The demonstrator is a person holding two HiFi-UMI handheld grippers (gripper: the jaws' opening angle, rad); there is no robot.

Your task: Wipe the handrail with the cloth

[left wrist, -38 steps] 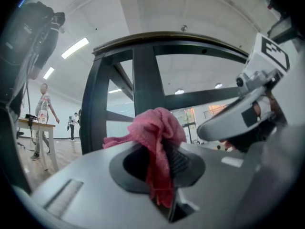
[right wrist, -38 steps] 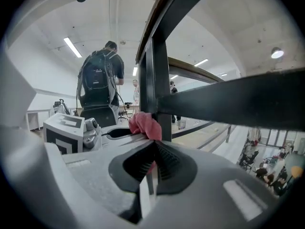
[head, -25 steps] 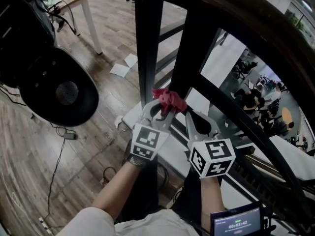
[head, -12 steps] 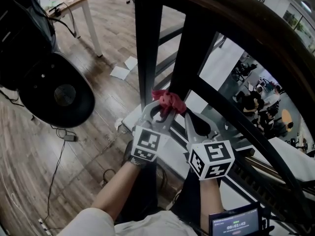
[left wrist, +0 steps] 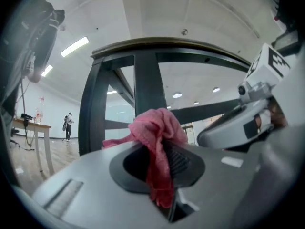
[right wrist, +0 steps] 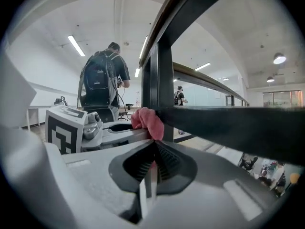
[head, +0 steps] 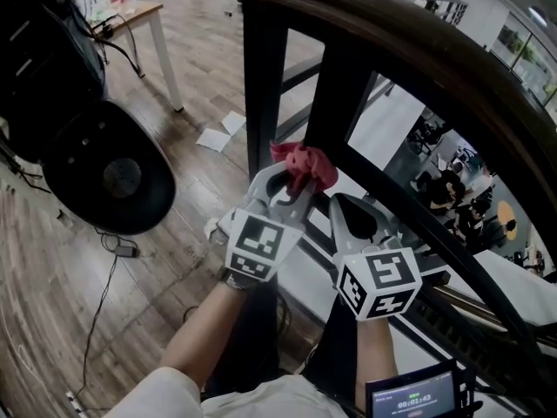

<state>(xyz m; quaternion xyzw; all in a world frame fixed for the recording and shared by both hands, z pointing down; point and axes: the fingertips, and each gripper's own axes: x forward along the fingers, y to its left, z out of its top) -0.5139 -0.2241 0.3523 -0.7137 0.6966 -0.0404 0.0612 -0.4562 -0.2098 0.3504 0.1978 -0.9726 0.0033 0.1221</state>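
While the left gripper (head: 294, 181) is clamped on the crumpled red cloth (head: 305, 165), it holds that cloth up beside a dark upright post (head: 264, 85) of the railing, below the curved wooden handrail (head: 409, 46); whether the cloth touches the post cannot be told. In the left gripper view the cloth (left wrist: 155, 137) bunches above the jaws and hangs down between them. Just beside it, the right gripper (head: 341, 205) has its jaws pressed together with nothing in them, under a slanting dark bar (head: 409, 207).
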